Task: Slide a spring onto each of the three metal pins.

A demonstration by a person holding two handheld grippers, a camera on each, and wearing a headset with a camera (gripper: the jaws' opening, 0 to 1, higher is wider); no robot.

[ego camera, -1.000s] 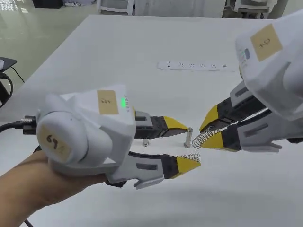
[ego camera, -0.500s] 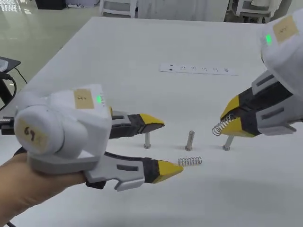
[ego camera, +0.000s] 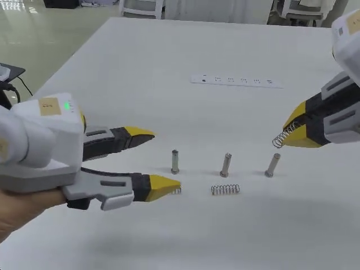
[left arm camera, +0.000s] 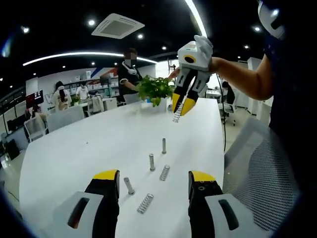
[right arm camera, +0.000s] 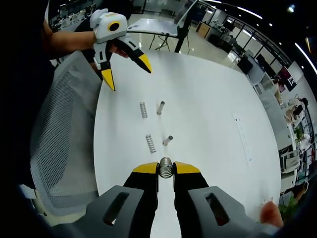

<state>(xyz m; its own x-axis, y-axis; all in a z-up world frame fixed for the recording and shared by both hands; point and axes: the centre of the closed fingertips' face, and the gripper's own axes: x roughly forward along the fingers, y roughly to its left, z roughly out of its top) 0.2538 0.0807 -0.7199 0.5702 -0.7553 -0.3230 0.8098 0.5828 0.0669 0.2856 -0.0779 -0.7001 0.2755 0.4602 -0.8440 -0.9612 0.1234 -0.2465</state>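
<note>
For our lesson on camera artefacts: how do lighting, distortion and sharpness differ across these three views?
Head view: even light, faint shadows on the white table, metal pins sharp. Left gripper view: darker, ceiling light strip bright and bowed. Right gripper view: table edges curve strongly.

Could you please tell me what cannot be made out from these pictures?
Head view: one loose spring is mostly hidden behind the lower jaw tip of the left gripper.
Head view: the right gripper is cut off by the right edge.
Head view: the held spring has its rear end covered by that gripper's jaws.
</note>
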